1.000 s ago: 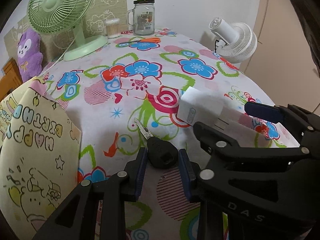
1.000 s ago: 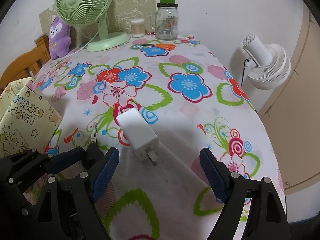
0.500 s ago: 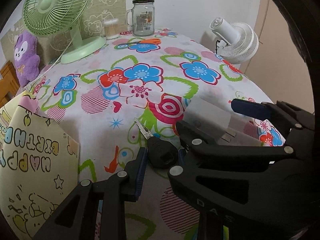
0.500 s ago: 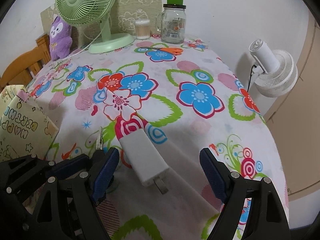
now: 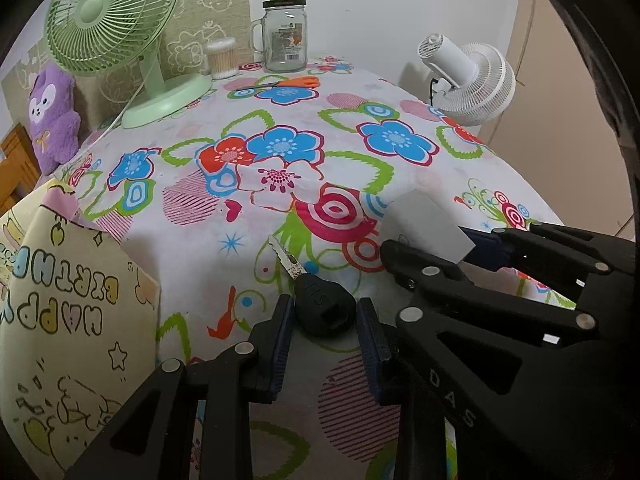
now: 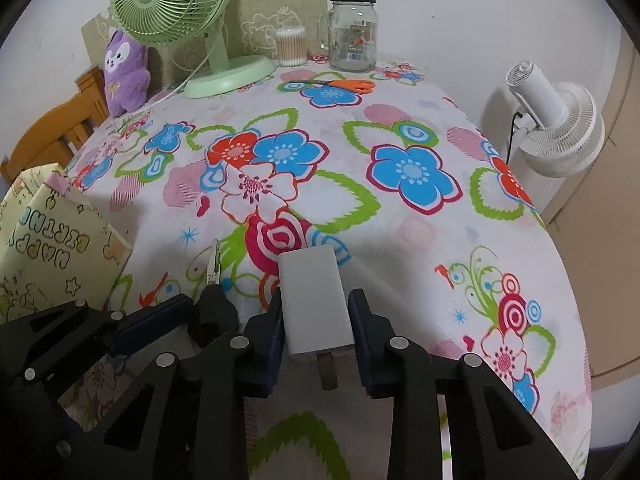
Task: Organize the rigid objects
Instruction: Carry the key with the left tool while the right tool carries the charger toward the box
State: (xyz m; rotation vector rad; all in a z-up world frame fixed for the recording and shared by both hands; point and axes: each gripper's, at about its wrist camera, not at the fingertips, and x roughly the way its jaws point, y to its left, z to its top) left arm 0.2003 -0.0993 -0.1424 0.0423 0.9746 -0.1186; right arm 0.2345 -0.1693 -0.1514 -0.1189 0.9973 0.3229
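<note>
A black-headed key (image 5: 325,312) lies on the flowered tablecloth (image 5: 280,128), blade pointing away. My left gripper (image 5: 323,310) is shut on its head, a blue pad on each side. Just to its right, a white charger (image 6: 314,300) rests on the cloth with its prongs toward me. The jaws of my right gripper (image 6: 316,306) are closing on it, and both pads press its long sides. In the left wrist view the charger (image 5: 426,220) shows above the right gripper's black fingers (image 5: 424,276). The right wrist view shows the key blade (image 6: 214,266) at left.
A yellow birthday gift bag (image 5: 68,320) stands at the near left. At the back are a green fan (image 6: 176,8), cotton swabs (image 6: 291,46), a glass jar (image 6: 352,32), orange scissors (image 6: 340,85) and a purple plush (image 6: 124,72). A white fan (image 6: 556,128) stands beyond the table's right edge.
My right gripper moved forward around the white charger and its wide-open jaws closed onto the charger's sides. The left gripper stayed still on the key.
</note>
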